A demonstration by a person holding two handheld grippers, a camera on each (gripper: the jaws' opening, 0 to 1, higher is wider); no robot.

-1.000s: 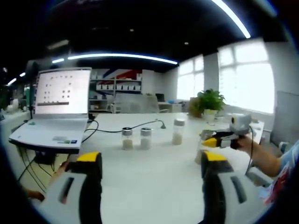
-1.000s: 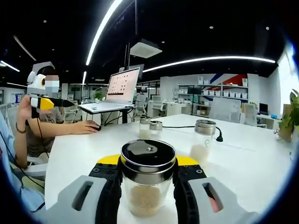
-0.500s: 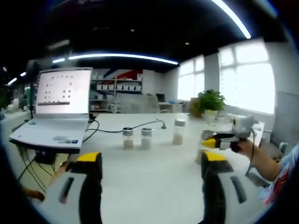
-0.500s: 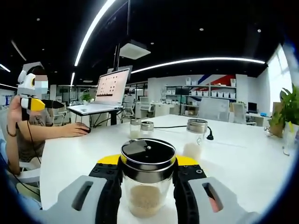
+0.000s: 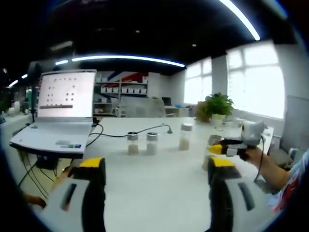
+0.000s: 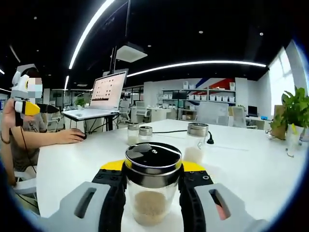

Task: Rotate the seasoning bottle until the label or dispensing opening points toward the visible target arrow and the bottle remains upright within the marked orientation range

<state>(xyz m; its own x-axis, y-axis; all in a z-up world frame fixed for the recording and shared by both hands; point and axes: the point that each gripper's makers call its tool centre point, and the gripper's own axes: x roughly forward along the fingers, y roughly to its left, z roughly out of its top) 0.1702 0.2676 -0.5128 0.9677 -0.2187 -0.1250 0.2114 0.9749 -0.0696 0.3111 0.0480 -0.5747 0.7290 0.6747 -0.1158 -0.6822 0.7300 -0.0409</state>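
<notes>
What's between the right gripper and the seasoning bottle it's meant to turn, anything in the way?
Nothing visible. The right gripper is shut on the seasoning bottle, one finger pressed to each side of the glass, just under its metal lid. The other three jars stand farther back on the white table, well clear of it.

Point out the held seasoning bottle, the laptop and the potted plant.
held seasoning bottle (image 6: 153, 193), right gripper view, glass body between the jaws.
laptop (image 5: 65, 94), left gripper view, lit screen.
potted plant (image 5: 217, 103), left gripper view, leaves.
</notes>
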